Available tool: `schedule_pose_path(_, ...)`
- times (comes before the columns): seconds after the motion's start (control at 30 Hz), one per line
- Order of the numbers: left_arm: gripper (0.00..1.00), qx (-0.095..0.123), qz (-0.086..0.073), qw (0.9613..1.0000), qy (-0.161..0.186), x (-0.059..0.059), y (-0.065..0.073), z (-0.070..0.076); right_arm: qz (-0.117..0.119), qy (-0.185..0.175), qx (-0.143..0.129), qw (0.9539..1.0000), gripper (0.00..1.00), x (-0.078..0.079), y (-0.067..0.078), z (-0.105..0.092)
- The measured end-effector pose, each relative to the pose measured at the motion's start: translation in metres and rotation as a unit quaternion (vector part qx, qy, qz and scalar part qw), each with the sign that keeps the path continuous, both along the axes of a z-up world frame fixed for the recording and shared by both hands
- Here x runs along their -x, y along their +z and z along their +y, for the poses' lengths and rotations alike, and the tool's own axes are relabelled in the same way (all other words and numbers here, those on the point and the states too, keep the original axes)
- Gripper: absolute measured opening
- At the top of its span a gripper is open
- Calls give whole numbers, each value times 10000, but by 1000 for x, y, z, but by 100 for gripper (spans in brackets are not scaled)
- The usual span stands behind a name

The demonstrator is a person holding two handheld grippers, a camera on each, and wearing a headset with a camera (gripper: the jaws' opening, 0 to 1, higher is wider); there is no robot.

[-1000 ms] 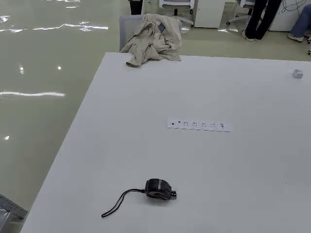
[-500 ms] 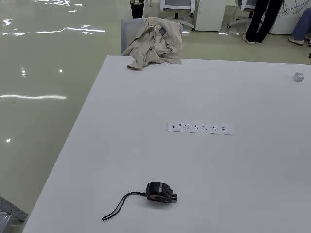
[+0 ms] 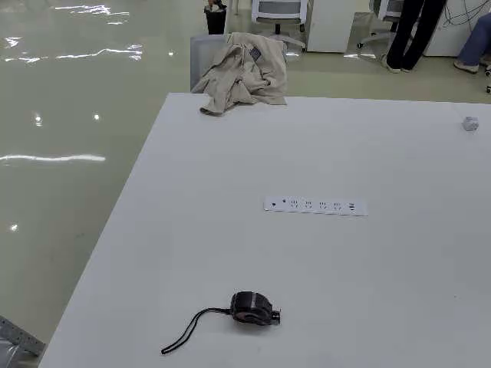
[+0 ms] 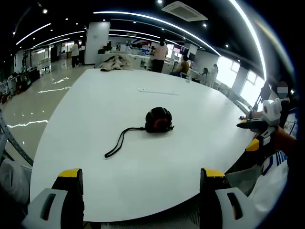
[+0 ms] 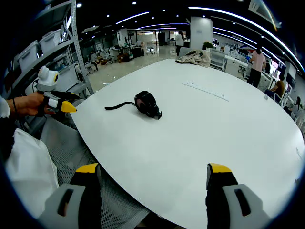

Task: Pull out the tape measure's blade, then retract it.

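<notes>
A black tape measure (image 3: 254, 307) lies on the white table (image 3: 322, 153) near its front edge, with a black wrist strap (image 3: 184, 333) trailing to its left; its blade is in. It also lies ahead in the left gripper view (image 4: 158, 119) and in the right gripper view (image 5: 147, 103). My left gripper (image 4: 138, 191) is open, held off the table's near edge, well short of the tape measure. My right gripper (image 5: 153, 188) is open too, back from the table's edge. Each gripper appears in the other's view, the right gripper (image 4: 259, 131) and the left gripper (image 5: 53, 98).
A white power strip (image 3: 315, 205) lies flat mid-table. A beige jacket (image 3: 244, 70) is draped over a chair at the far left corner. A small grey object (image 3: 470, 123) sits far right. People stand beyond the table.
The head camera has tilted a little, shifting the picture down. The tape measure and other things have not moved on the table.
</notes>
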State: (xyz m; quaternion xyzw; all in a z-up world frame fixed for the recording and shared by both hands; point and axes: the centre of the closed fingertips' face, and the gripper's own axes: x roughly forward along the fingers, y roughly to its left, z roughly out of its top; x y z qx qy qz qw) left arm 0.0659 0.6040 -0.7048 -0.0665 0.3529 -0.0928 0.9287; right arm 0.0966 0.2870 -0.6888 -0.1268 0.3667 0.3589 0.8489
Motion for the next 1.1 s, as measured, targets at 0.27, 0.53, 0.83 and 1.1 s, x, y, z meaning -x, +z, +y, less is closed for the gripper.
schedule_pose_path(0.27,100,26,-51,10000,-14,-6,1,-3,-27,43,20,10000,94,-4,-1,2)
schedule_pose_path(0.53,100,61,-72,10000,-17,-10,0,-7,12,135,21,9999,94,-6,-3,8)
schedule_pose_path(0.83,100,53,-96,9999,-87,-17,-2,-11,-27,283,55,9996,94,-13,-6,15)
schedule_pose_path(1.1,100,84,-89,9997,-208,-27,-6,-14,-66,420,79,9991,94,-21,-7,24)
